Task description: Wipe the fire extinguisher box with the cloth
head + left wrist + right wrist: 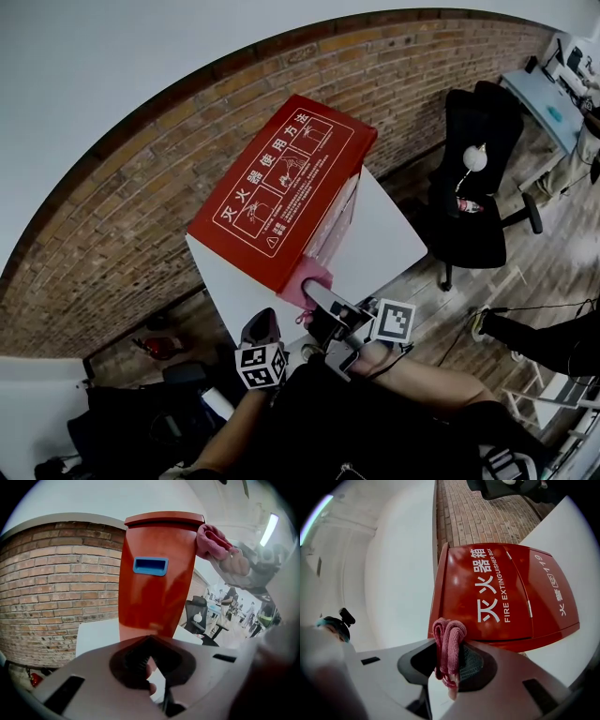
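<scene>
Red box (281, 183) on white table (389, 239)

So the red fire extinguisher box (281, 187) sits mid-frame on a white table (384, 234), lid up, with white print and little diagrams. The right gripper (323, 298) has a pink cloth (309, 279) at its tip, right against the box's bottom corner. The left gripper (262, 326) is just beside it, lower left. There's a brick wall (122, 216) behind and a black office chair (473, 220) on the right.

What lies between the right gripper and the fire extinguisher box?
Only the folded pink cloth, clamped by the right gripper and reaching toward the fire extinguisher box; the right gripper view shows it.
</scene>
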A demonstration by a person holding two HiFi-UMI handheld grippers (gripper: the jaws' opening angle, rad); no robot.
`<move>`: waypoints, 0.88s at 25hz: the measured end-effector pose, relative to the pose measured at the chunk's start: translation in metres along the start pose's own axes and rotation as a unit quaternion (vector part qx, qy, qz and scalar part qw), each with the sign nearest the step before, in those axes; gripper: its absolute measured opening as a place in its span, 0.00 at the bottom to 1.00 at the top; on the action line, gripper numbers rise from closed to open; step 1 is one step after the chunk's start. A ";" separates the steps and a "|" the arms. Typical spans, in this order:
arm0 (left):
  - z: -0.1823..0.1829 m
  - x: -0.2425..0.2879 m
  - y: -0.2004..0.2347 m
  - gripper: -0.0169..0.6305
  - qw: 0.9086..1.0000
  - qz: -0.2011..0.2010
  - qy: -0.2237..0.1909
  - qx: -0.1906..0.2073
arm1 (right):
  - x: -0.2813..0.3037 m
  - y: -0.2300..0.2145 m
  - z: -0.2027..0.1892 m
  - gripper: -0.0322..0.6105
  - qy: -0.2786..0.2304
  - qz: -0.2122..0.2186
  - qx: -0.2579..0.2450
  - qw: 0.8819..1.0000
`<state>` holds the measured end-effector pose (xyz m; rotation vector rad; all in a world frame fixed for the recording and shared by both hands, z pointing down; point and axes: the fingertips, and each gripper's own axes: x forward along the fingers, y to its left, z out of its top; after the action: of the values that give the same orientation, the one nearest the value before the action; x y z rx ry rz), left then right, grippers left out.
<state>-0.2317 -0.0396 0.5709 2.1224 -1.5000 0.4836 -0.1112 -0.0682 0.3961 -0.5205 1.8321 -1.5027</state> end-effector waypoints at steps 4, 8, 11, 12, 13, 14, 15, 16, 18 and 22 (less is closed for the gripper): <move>-0.006 -0.001 0.005 0.07 1.000 0.003 0.007 0.002 | -0.001 -0.008 0.000 0.22 -0.005 -0.002 -0.013 1.000; -0.007 -0.003 0.007 0.07 1.000 0.002 0.009 0.007 | -0.003 -0.016 0.000 0.22 -0.009 -0.005 -0.023 1.000; -0.008 -0.005 0.007 0.07 1.000 0.001 0.009 0.009 | -0.005 -0.025 0.000 0.22 -0.011 -0.012 -0.029 0.999; -0.009 -0.005 0.007 0.07 1.000 0.000 0.010 0.009 | -0.006 -0.029 0.000 0.22 -0.012 -0.014 -0.029 0.999; -0.010 -0.006 0.006 0.07 1.000 0.000 0.010 0.009 | -0.008 -0.032 0.000 0.22 -0.013 -0.017 -0.028 0.999; -0.011 -0.007 0.006 0.07 1.000 -0.001 0.011 0.010 | -0.009 -0.035 0.000 0.22 -0.013 -0.019 -0.028 0.999; -0.012 -0.007 0.006 0.07 1.000 -0.001 0.012 0.011 | -0.009 -0.038 0.000 0.22 -0.012 -0.021 -0.028 0.999; -0.012 -0.008 0.006 0.07 1.000 -0.001 0.012 0.012 | -0.010 -0.041 0.000 0.22 -0.012 -0.023 -0.029 0.999; -0.014 -0.010 0.007 0.07 1.000 0.000 0.014 0.013 | -0.011 -0.047 0.000 0.22 -0.011 -0.028 -0.035 0.999; -0.016 -0.012 0.009 0.07 1.000 0.003 0.015 0.013 | -0.015 -0.061 0.000 0.22 -0.012 -0.039 -0.040 0.998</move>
<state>-0.2439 -0.0237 0.5787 2.1221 -1.4913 0.5364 -0.1088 -0.0732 0.4584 -0.6533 1.8774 -1.4727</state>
